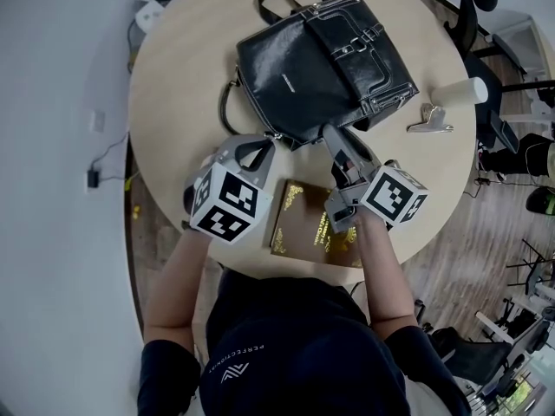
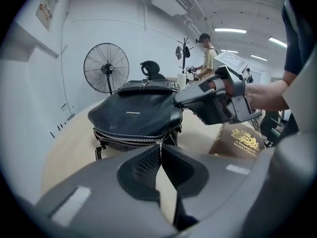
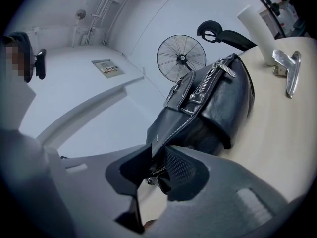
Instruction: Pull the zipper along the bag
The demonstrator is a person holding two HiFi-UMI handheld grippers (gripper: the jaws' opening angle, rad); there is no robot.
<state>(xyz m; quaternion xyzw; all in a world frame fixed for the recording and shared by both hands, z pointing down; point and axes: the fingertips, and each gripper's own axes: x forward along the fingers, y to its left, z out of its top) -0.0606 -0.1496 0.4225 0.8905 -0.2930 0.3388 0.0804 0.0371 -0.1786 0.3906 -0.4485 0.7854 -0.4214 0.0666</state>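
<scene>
Black leather bag [image 1: 321, 59] noted lying on its side on the round table [image 1: 173, 102], straight ahead of both grippers, its zippered edge turned toward them. Left gripper [image 2: 159, 150] is seen with jaws pressed together at the tips, a small metal zipper pull [image 2: 158, 142] apparently pinched between them; the zipper teeth [image 2: 126, 138] run off to that gripper's left along the bag's lower edge. Right gripper [image 3: 157, 157] is held with jaws spread, the bag's end corner and a short run of zip chain lying between the pads, no firm press being visible. A dark book [image 1: 299, 219] lies beneath and between the two grippers. The bag is judged soft and slack, light enough to be dragged along when the pull is drawn; the glossy leather is likely to slip under the pads. The tiny, thin pull should be taken squarely at its tab, and the bag braced at the seamed end corner, where stitching gives purchase.
</scene>
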